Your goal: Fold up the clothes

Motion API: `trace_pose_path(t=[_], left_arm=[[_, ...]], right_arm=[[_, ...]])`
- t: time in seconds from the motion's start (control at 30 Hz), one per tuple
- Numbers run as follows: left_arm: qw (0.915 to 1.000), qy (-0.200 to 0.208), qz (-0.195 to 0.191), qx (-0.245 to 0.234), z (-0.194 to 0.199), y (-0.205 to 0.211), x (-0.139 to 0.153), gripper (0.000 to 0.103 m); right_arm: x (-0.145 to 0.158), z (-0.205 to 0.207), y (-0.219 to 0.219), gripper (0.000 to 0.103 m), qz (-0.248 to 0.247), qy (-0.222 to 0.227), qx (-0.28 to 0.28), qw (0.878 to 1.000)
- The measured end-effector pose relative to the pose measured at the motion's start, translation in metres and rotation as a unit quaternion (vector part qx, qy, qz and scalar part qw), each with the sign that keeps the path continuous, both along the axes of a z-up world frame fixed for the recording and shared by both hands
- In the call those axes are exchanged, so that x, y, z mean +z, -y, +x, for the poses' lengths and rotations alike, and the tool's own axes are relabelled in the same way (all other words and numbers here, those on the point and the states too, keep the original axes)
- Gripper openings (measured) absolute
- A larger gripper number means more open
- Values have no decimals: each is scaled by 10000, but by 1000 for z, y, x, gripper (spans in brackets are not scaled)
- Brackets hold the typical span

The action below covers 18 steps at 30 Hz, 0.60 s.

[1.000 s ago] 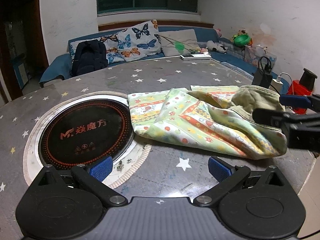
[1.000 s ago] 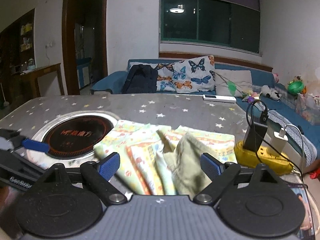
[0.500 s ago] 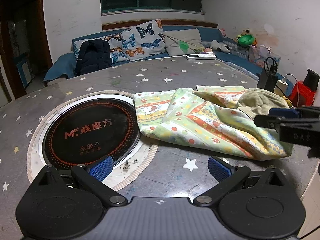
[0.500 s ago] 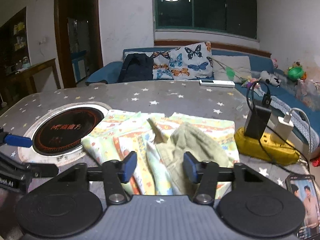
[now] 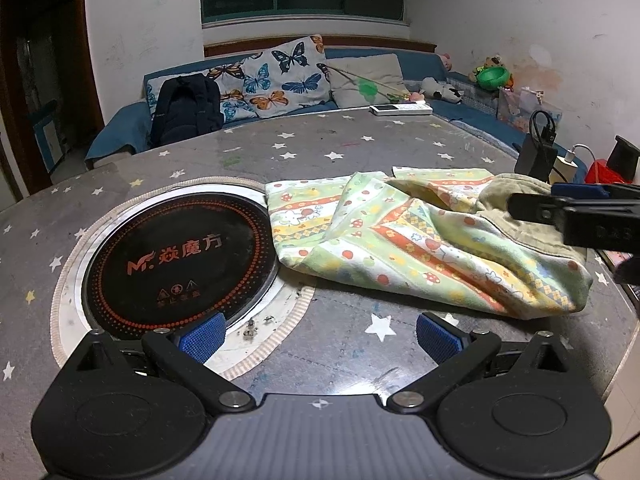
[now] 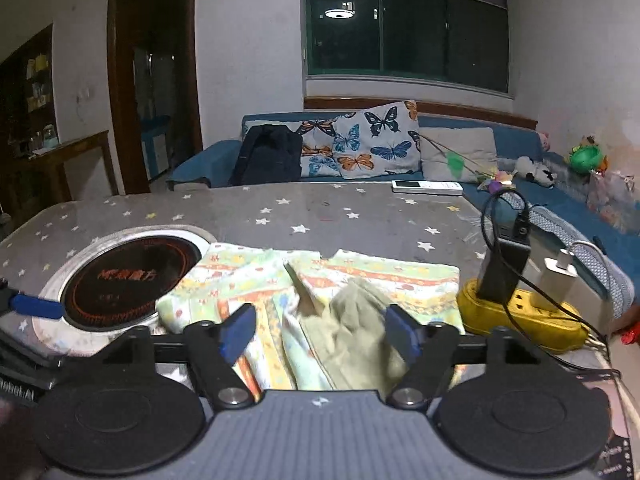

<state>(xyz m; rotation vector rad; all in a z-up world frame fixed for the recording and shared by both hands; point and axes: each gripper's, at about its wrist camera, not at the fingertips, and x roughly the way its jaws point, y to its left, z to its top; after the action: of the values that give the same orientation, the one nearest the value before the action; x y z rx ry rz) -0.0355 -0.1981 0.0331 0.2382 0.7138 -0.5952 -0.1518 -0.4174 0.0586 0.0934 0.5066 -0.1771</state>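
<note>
Left wrist view
Left gripper [image 5: 318, 334]: blue pads set wide apart, nothing between them; hovering over bare table [image 5: 340, 148] on the near side of the garment, unchanged over the last second.
Garment [image 5: 404, 240]: printed baby clothing, lying crumpled with its left edge touching the rim of the induction hob [image 5: 180, 256]; olive lining turned up at the end far from the hob.
Right gripper [image 5: 560, 208]: seen side-on at that olive end; gap not readable from here.

Right wrist view
Right gripper [image 6: 320, 334]: fingers partly spread around the olive fold, wider than half a second ago, narrower than a second ago; not clamped.
Garment [image 6: 248, 280]: flat beside the hob [image 6: 124, 280], power strip [image 6: 520, 320] just beyond its other end.
Meaning: likely a grip being reset rather than a fold completed; folding barely begun.
</note>
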Motion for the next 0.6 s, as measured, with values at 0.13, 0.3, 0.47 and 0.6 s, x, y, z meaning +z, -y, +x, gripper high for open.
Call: trace_pose_path(t=[0.13,0.3,0.47,0.6], left_arm=[[10000,3,-5,40,2,-2,1,103],[10000,-16,1,89,5,-3,0,103],[9999,-25,18,112,7,-4,-2,103],[9999,-51,11,147,9,-5,-2,103]], right_arm=[[-7,13,1,74,83,-195,16,9998],[-17,13,-3,35,241,-368,284,9986],[-15,5,-8,15,148,-340,398,9985],[-11,-2,-11,15,43,-301,469,9984]])
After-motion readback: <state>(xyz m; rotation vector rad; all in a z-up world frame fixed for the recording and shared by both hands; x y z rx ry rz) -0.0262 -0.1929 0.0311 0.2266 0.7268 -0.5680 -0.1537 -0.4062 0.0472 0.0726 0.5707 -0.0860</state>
